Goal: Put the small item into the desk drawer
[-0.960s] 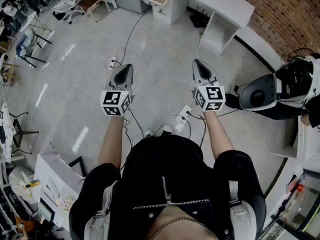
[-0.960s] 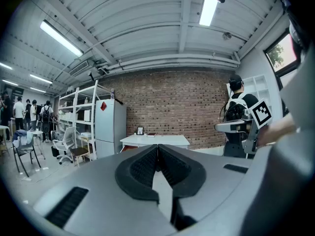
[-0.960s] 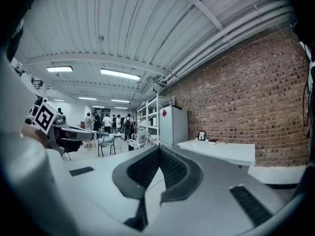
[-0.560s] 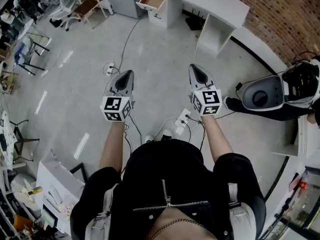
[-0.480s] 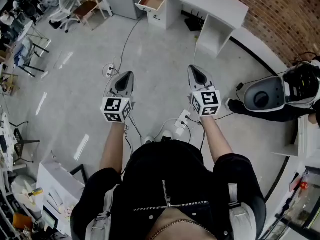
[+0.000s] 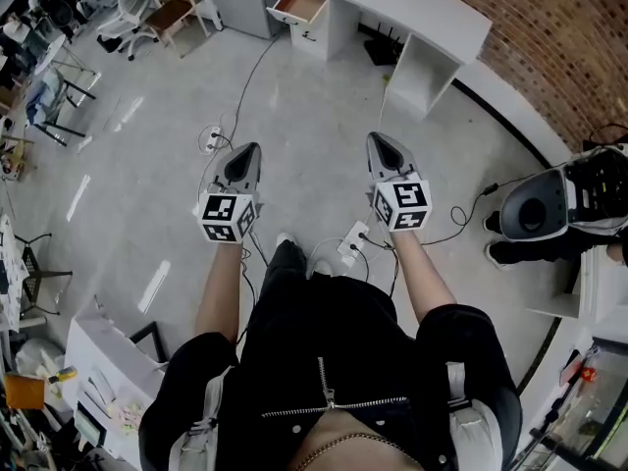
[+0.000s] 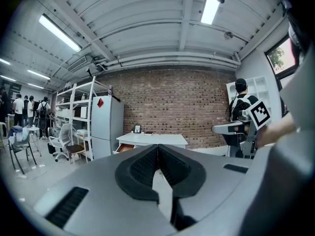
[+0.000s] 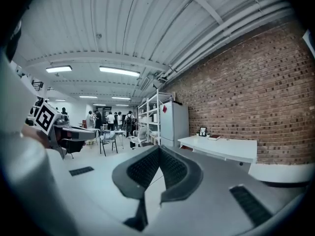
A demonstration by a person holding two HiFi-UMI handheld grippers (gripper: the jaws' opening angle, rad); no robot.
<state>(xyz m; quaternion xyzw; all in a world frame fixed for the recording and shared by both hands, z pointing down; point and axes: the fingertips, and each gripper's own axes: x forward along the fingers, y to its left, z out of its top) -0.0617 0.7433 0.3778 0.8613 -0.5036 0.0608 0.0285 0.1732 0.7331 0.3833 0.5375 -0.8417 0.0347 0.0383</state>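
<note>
Workshop floor (image 6: 314, 96); desk drawer (image 6: 302, 3) well beyond closed left tool (image 6: 250, 152), right tool (image 6: 377, 141).

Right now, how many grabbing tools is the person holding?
2. The left tool sits at the head view's left, the right tool at its right, both shut and empty. No others show.

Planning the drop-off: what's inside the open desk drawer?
The drawer shows only a bare brown bottom in the head view, at this distance. Its rear part is covered by the desk top.
</note>
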